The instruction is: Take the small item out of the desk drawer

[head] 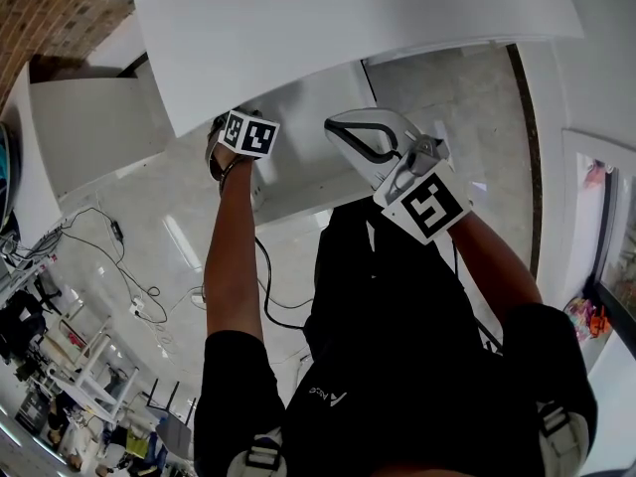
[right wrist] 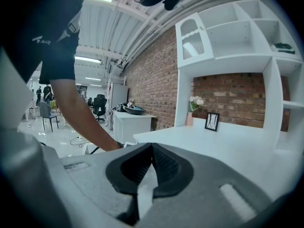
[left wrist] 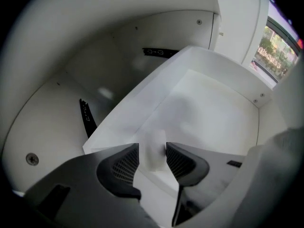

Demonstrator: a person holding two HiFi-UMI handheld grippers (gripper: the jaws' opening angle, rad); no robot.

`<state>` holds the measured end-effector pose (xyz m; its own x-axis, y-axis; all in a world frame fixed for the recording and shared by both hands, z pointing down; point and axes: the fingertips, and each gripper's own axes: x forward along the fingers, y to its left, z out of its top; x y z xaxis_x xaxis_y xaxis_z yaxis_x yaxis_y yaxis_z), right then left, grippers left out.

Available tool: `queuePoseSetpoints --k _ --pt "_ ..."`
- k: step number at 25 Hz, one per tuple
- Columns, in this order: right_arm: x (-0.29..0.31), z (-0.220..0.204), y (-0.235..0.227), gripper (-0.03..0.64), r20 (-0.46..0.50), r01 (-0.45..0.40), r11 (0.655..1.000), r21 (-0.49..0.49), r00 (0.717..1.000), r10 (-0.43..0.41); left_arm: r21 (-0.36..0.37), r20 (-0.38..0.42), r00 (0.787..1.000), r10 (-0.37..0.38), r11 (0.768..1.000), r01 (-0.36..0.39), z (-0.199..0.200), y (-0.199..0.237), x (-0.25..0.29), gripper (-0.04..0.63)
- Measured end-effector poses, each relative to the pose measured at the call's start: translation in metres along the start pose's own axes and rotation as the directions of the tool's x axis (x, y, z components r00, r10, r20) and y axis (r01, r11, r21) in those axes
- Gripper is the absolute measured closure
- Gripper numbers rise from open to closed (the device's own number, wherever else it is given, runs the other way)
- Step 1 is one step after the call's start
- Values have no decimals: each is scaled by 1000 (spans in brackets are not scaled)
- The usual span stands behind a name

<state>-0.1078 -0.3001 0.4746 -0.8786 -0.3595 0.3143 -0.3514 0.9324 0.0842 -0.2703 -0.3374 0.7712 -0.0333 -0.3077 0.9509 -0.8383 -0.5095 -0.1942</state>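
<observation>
**Left gripper in the drawer, small item between its open jaws**

Here is the left gripper (left wrist: 152,147), pointing steeply down into the open white drawer (left wrist: 135,112). Its jaws stand wide apart. Between the two dark pads sits the small item (left wrist: 154,152), a pale, blurred white lump on the drawer floor, close to the near corner. It fills most of the gap from pad to pad. Whether either pad touches it, I cannot tell, and nothing shows them squeezing it.

The drawer is pulled out from under the desk (head: 348,18). One black rail (left wrist: 87,118) shows on the inner wall to its left, and a second sits farther back.

From the head view, the left arm (head: 231,256) reaches down to the desk's edge, and that gripper's marker cube (head: 248,133) shows just below the edge.

Now the right gripper (right wrist: 151,148). It is held to the right of the left one, close by it but apart from it. It looks roughly level across the desk top. Its jaws are together, tip against tip, and it carries nothing.

Beyond it, at the back of the desk by the brick wall (right wrist: 156,80), stand a vase (right wrist: 190,118) of flowers and a small frame (right wrist: 212,121).
</observation>
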Motion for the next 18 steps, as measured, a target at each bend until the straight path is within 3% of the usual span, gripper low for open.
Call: queuePoseSetpoints --k 6,10,18 --pt "-7 -12 -5 615 -13 2 1000 5 1000 -2 97 -120 993 0 995 12 -9 -10 11 420" --pt "-10 -18 -7 615 -25 1 1000 3 1000 -1 198 -197 979 54 980 -14 -17 -12 20 420" --pt "-10 -28 -14 615 -44 8 1000 14 999 -7 229 -174 981 86 972 -45 -17 -9 19 437"
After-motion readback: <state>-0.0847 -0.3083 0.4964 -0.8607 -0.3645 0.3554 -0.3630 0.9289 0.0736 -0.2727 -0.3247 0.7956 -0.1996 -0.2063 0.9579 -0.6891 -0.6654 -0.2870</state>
